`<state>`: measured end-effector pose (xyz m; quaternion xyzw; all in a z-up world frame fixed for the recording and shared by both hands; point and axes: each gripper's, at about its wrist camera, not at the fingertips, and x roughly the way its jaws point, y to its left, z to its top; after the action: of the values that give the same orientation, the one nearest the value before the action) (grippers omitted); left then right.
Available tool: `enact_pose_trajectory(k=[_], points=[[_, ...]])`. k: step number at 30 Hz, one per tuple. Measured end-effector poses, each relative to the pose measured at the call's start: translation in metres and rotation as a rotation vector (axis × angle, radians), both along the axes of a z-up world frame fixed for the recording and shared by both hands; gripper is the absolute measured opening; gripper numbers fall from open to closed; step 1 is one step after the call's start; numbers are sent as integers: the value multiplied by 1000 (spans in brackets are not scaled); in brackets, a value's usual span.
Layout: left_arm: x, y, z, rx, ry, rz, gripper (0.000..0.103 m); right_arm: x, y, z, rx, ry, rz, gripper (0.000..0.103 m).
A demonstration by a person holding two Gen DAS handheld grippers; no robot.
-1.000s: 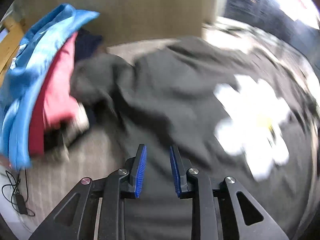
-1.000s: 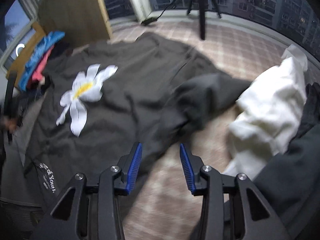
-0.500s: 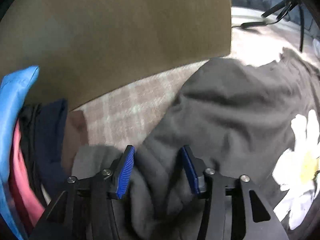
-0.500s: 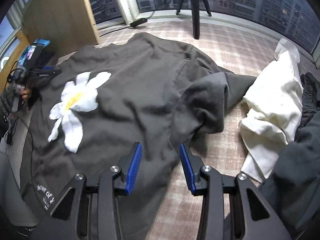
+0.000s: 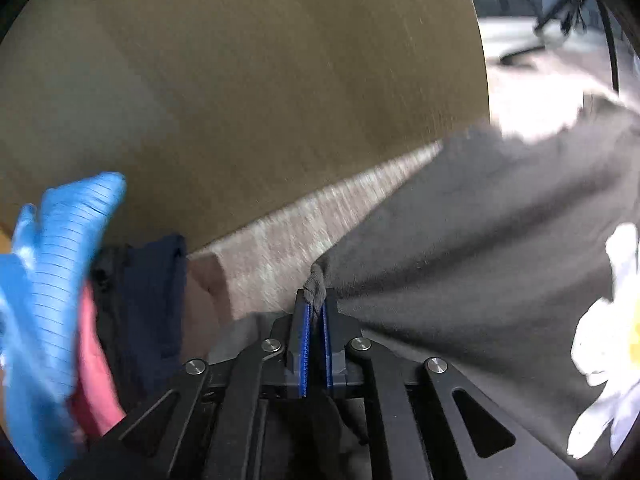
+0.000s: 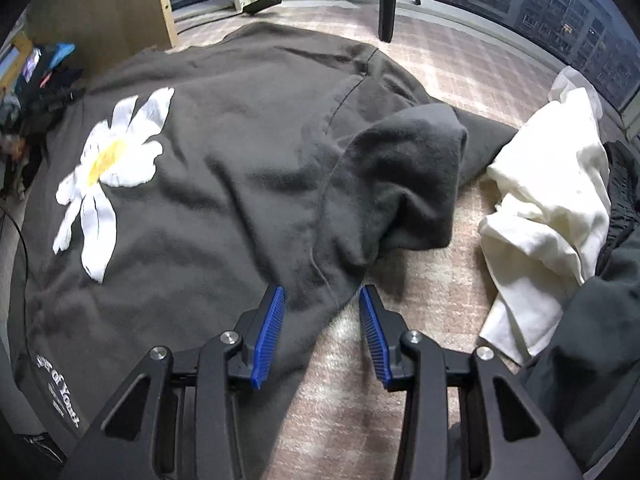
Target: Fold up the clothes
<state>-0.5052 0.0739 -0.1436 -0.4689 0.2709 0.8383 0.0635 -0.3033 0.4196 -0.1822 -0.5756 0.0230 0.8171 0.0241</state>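
A dark grey sweatshirt [image 6: 224,184] with a daisy print [image 6: 108,168] is spread on the carpeted floor [image 6: 420,64]; its right sleeve [image 6: 404,184] is bunched beside a cream garment [image 6: 548,216].

Risks:
- Only a thin bunched edge of fabric is pinched at the left; it is likely to slip out if the pull is made sharply.
- The pile of clothes [image 5: 60,300] lies just left of that grip and could be dragged along.
- The bunched sleeve may be folded in crooked if it is not flattened first.

The left hand-held gripper [image 5: 316,316] is pressed together on the sweatshirt's edge. The right hand-held gripper [image 6: 322,300] is spread partway, straddling the near hem, with nothing pinched.
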Motion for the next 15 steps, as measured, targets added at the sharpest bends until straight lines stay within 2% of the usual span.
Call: enact_pose_trajectory(k=[2,4,7,8,9,10,13,15], points=[[-9,-7,-3,-64,31,24,5,1,-2,0,15,-1,11,40],[-19,-10,-17,-69,0,39,8,0,-3,0,13,-5,2,40],[-18,-10,-16,-75,-23,53,18,2,-4,1,14,-18,-5,40],[-15,-11,-8,-65,-16,53,24,5,-4,3,2,-20,-9,40],[-11,-13,0,-55,-13,43,34,8,-4,7,-17,-15,-7,40],[-5,-19,12,-65,-7,35,38,13,-5,11,-27,-6,-7,40],[15,-36,48,-101,11,11,40,29,-7,24,-54,17,-11,40],[59,-48,70,-41,7,-27,42,43,-10,31,-68,27,-21,40]])
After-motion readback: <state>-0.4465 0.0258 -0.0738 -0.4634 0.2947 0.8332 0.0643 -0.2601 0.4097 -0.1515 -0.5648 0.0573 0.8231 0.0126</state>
